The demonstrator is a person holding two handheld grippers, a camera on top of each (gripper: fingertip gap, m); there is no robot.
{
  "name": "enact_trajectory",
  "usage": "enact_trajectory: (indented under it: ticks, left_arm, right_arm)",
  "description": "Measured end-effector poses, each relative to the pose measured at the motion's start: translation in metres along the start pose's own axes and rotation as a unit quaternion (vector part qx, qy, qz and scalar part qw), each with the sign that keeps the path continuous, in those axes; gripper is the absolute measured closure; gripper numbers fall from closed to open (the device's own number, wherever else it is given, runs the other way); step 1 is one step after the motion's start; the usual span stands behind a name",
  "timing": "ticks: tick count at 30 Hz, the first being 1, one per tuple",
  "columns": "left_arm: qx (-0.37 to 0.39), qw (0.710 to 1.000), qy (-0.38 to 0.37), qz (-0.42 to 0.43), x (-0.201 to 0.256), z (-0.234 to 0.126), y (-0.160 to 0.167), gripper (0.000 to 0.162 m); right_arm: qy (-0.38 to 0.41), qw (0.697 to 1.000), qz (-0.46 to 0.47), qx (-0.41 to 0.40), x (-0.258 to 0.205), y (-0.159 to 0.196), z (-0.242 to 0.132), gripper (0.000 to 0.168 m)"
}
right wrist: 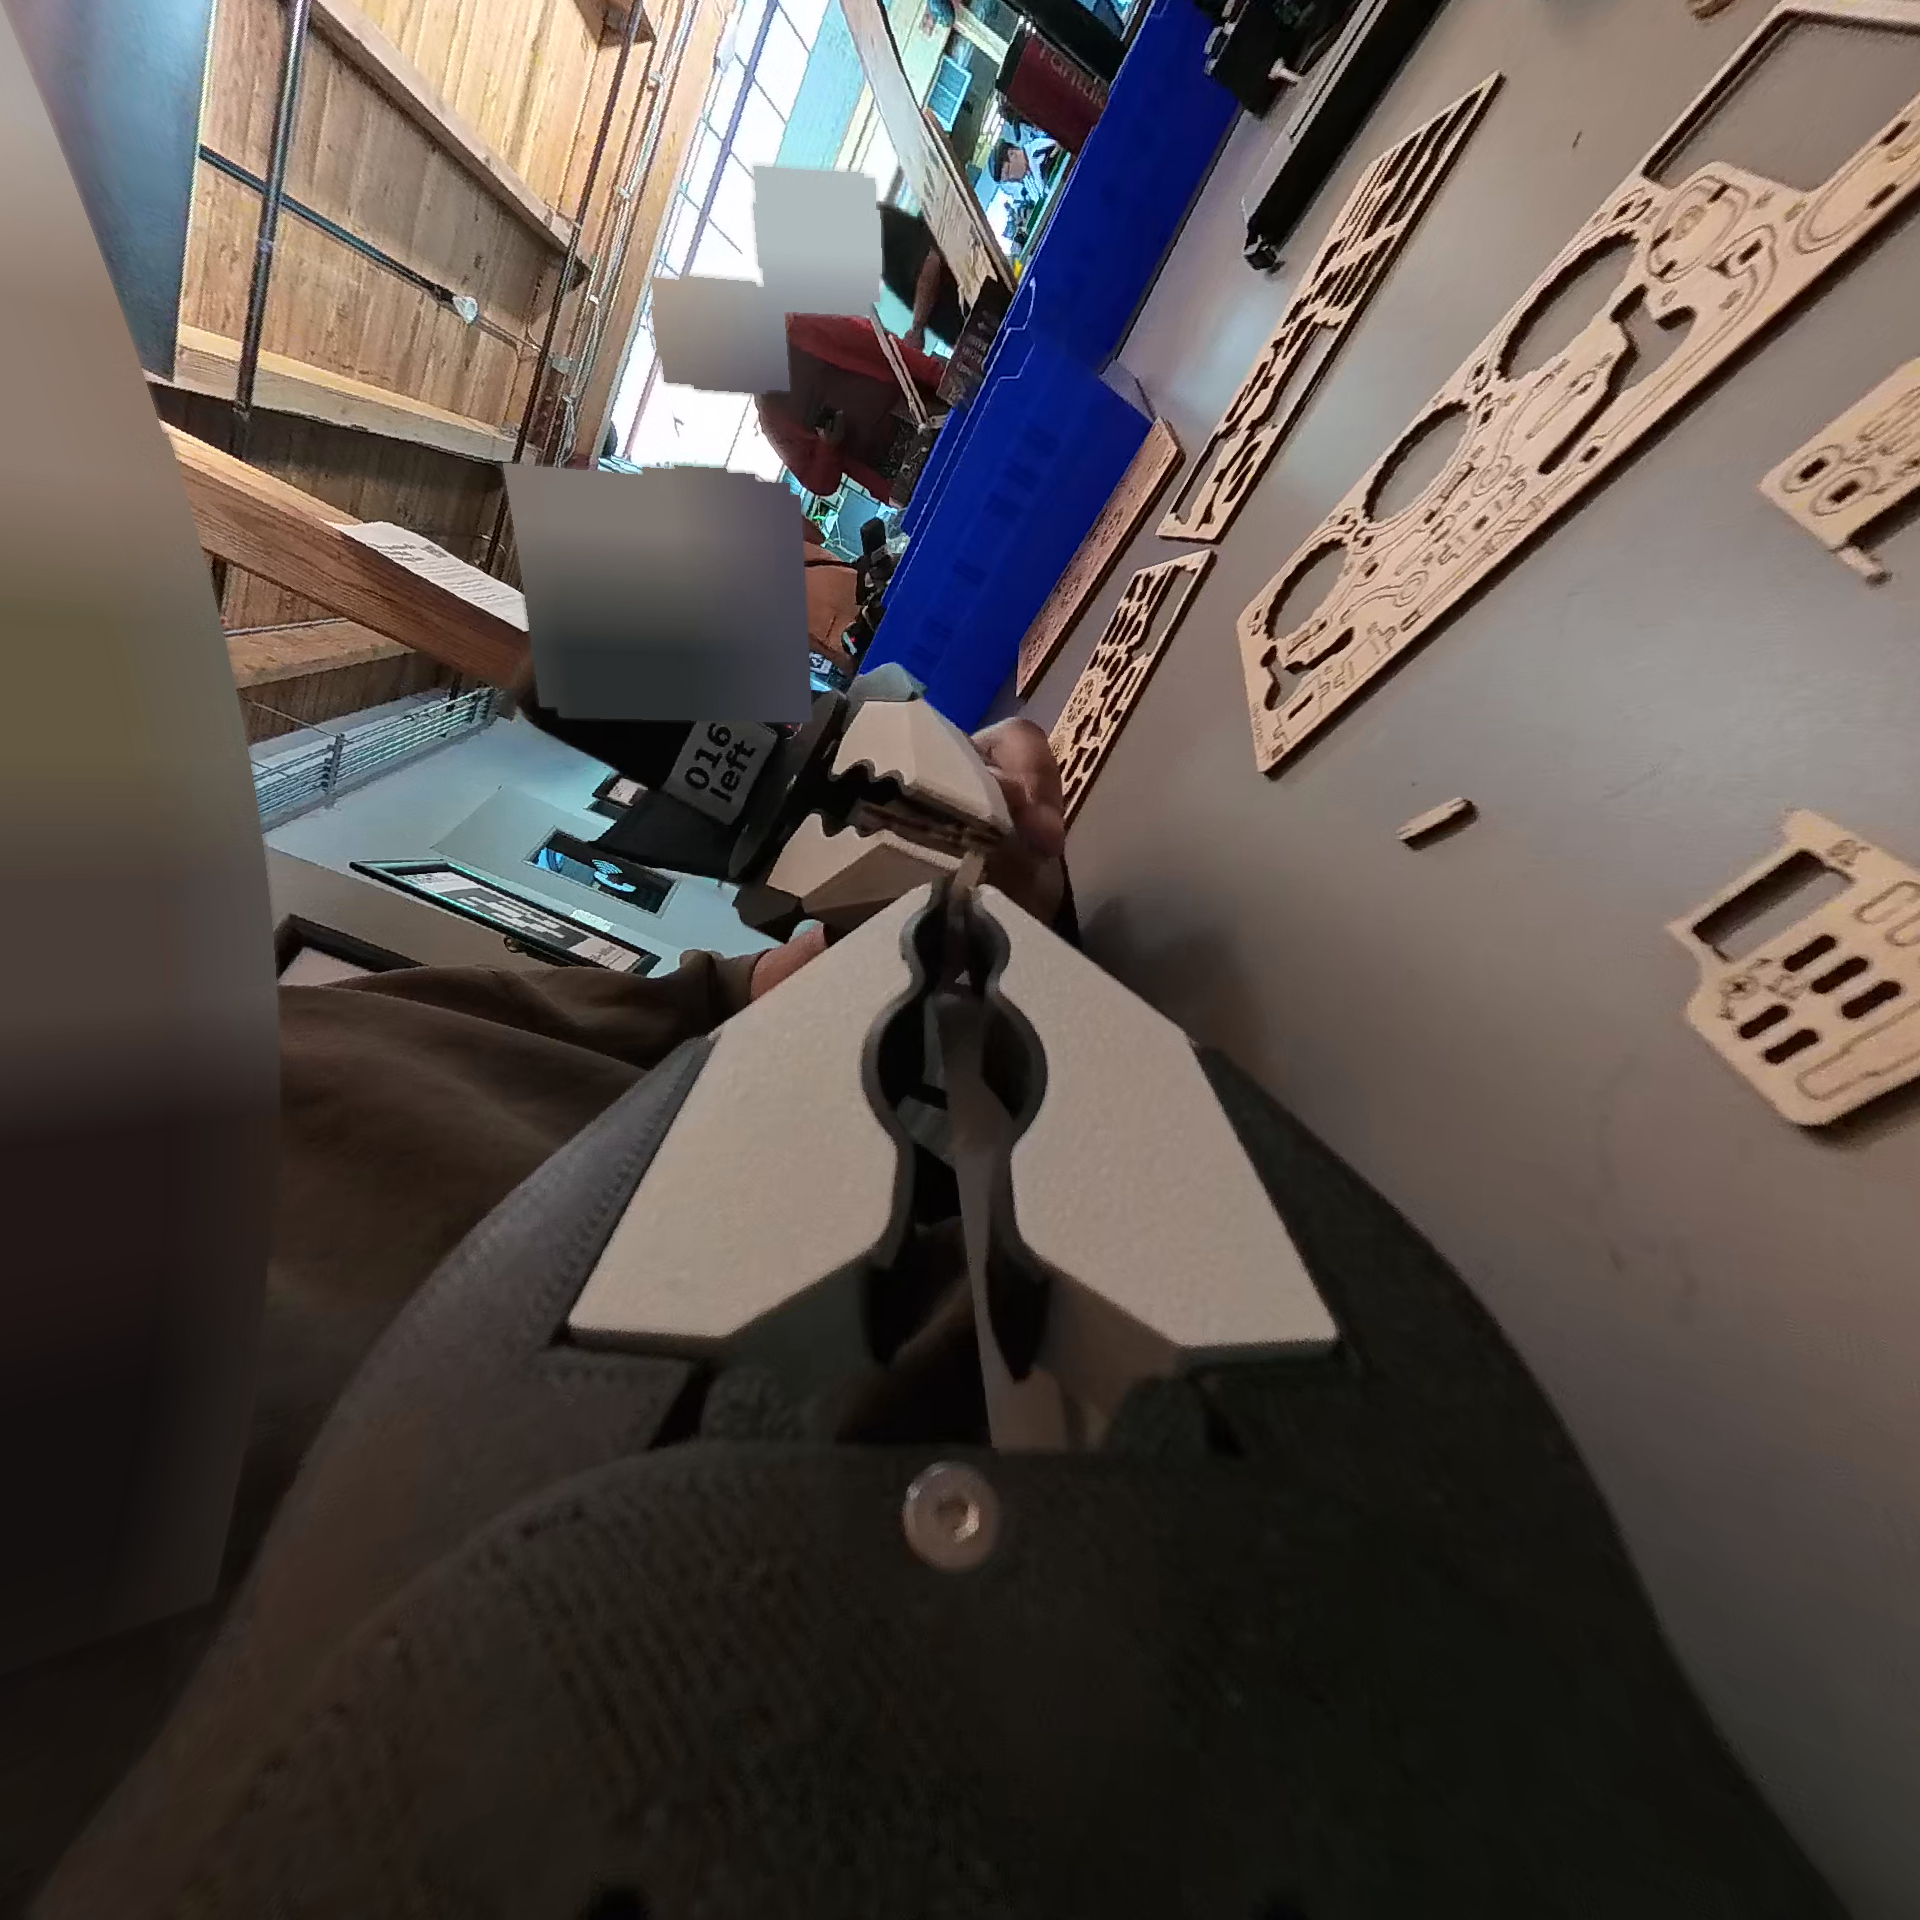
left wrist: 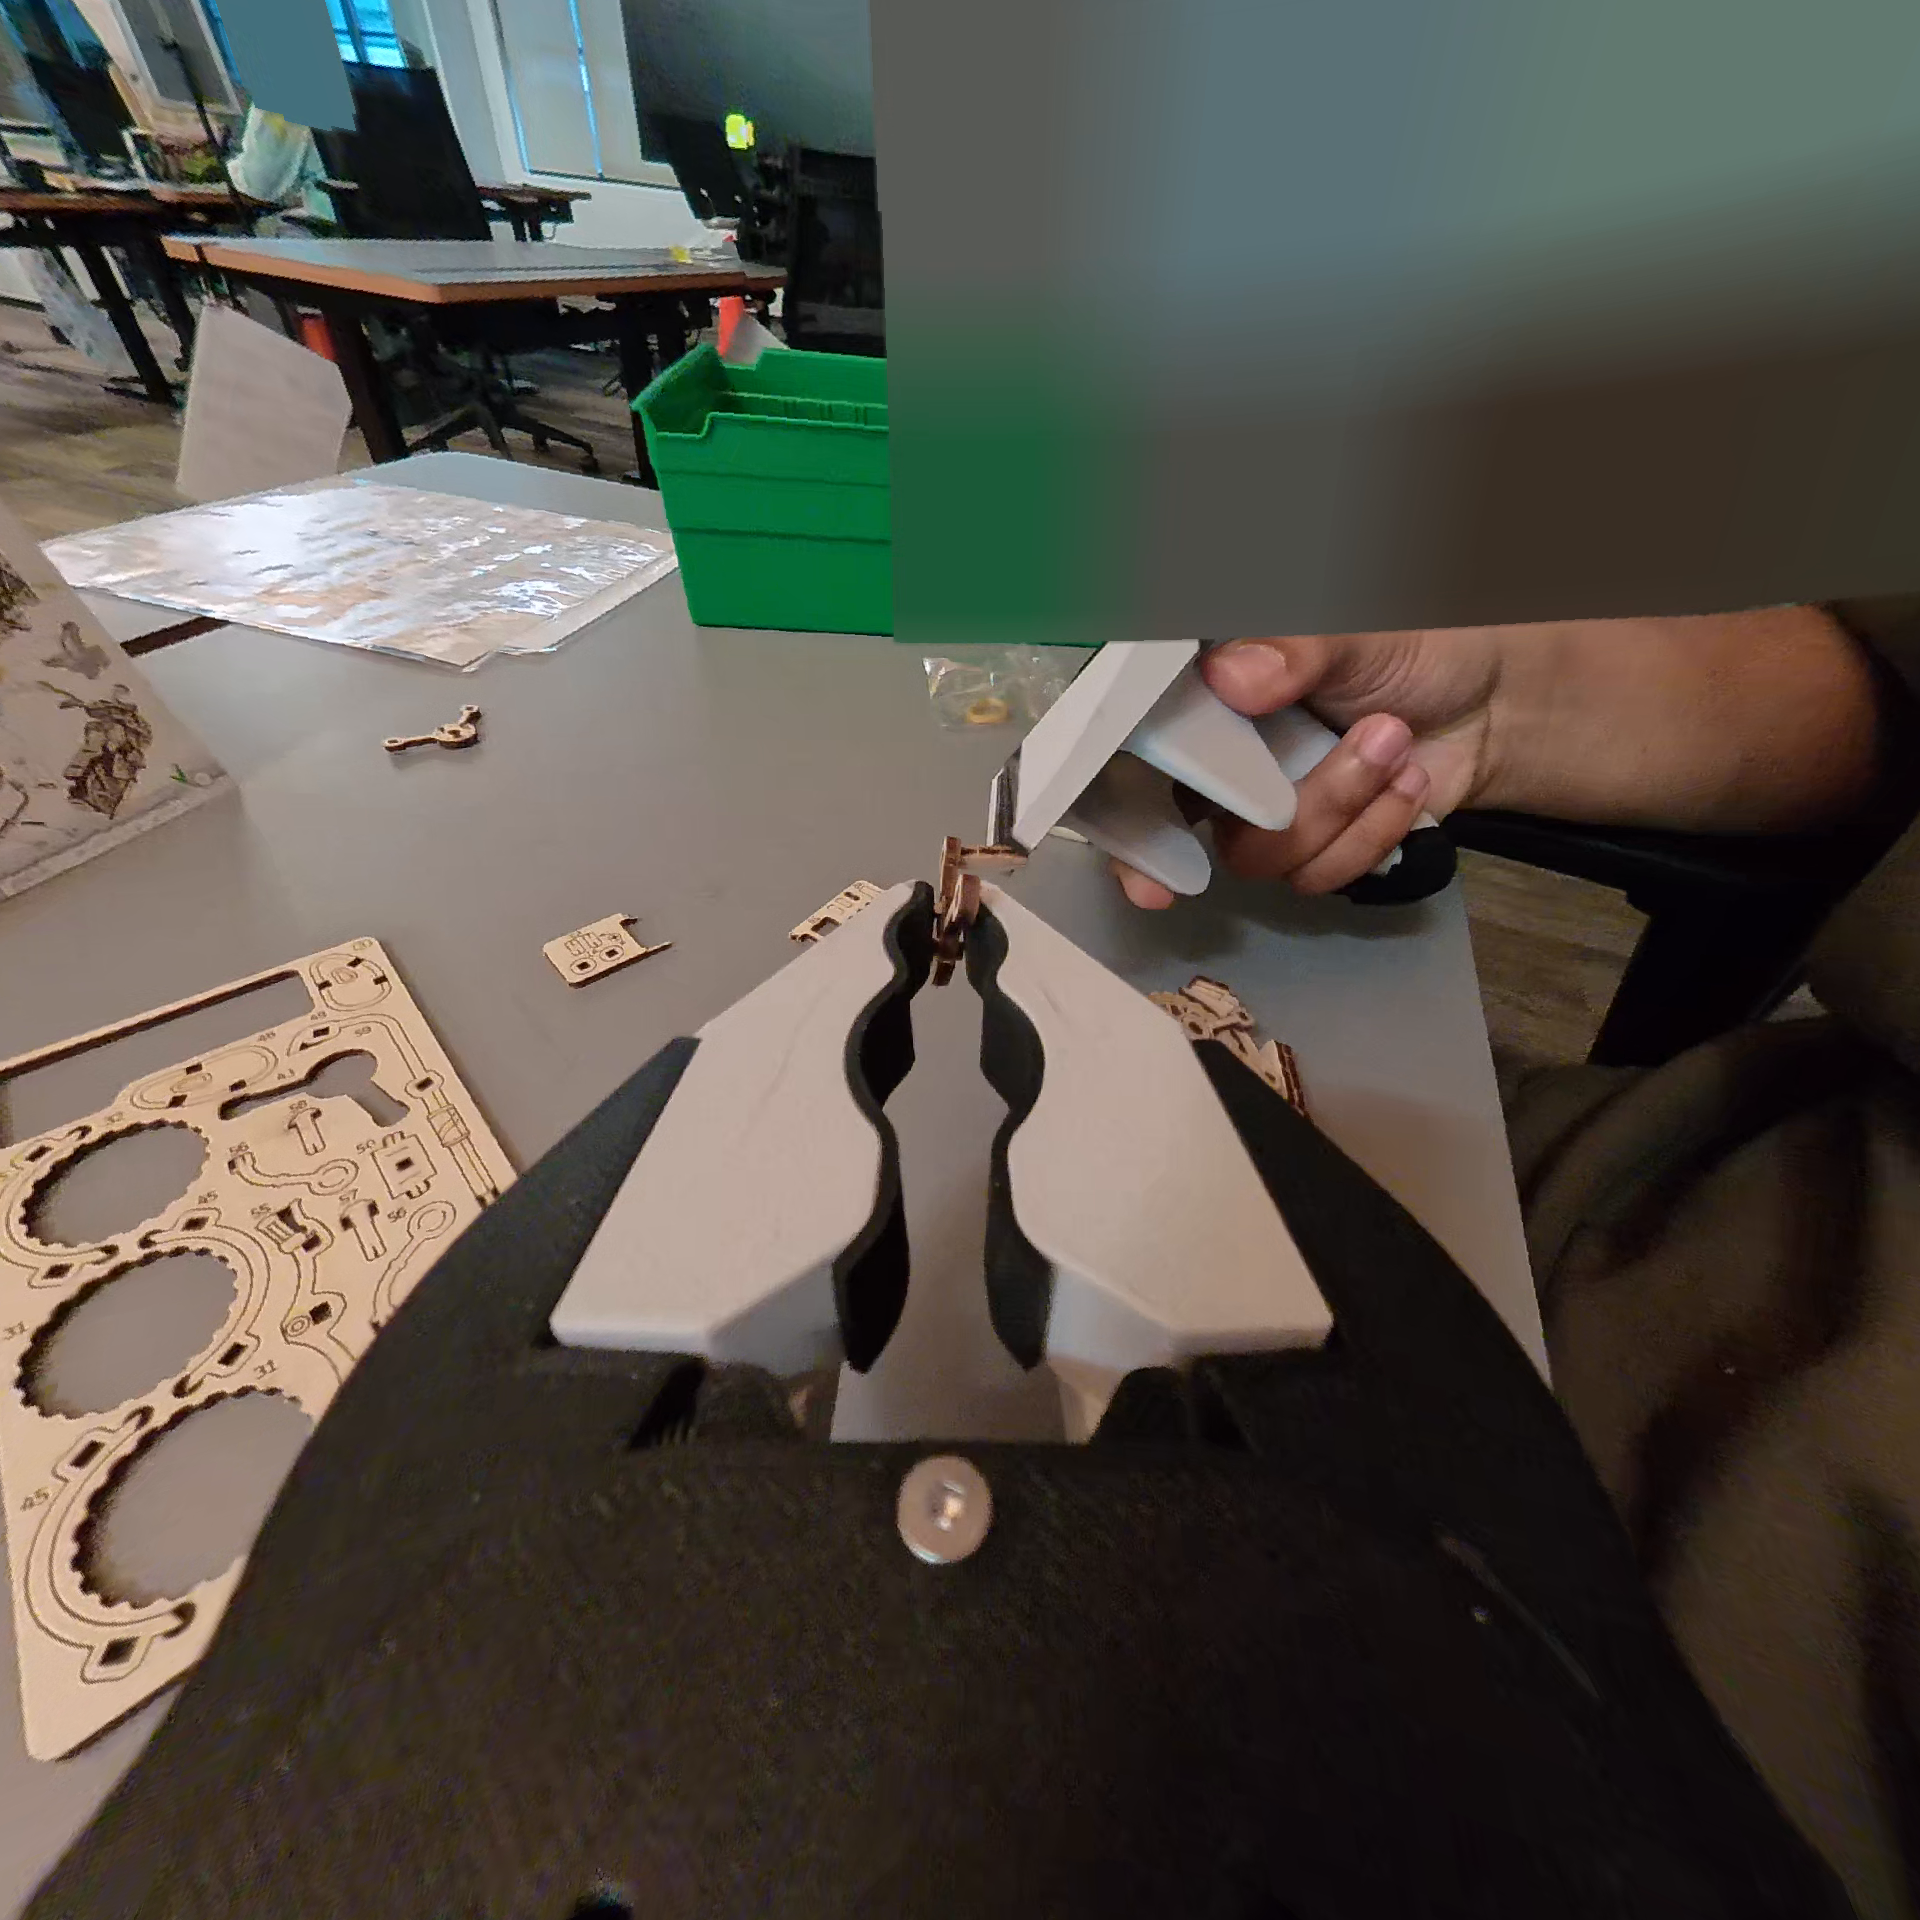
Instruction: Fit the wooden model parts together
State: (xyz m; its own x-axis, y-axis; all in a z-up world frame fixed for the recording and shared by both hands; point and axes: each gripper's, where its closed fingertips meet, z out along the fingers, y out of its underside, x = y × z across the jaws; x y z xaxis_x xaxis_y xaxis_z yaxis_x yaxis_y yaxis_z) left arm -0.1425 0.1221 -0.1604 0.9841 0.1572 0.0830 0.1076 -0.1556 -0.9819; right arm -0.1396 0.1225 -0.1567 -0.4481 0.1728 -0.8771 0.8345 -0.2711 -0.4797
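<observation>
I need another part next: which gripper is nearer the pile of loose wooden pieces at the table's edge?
Left. The left gripper is just up-left of the pile, holding a part above the table. The right gripper is farther beyond it.

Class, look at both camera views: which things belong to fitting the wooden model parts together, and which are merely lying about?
In use:
left gripper, shut on an upright wooden part
right gripper, pressing a small peg into it
loose wooden pieces
punched wooden sheet

Lying about:
green bins
foil sheet
blue bin
</observation>
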Motion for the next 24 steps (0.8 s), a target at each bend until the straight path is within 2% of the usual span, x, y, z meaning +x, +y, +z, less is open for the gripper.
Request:
enact_trajectory:
  ticks: [10, 17, 24]
  left_arm:
    - [0.017, 0.995, 0.002, -0.097, -0.012, -0.001, -0.001, 0.161]
    - [0.029, 0.977, 0.103, -0.185, 0.004, -0.003, -0.005, 0.161]
    - [0.040, 0.966, 0.147, -0.211, 0.013, -0.006, -0.011, 0.161]
  right_arm:
    - [0.035, 0.997, -0.070, 0.015, 0.003, -0.010, -0.006, 0.150]
    - [0.068, 0.968, -0.243, -0.006, -0.001, -0.013, -0.016, 0.139]
    - [0.025, 0.969, -0.243, -0.029, -0.017, 0.005, -0.003, 0.138]
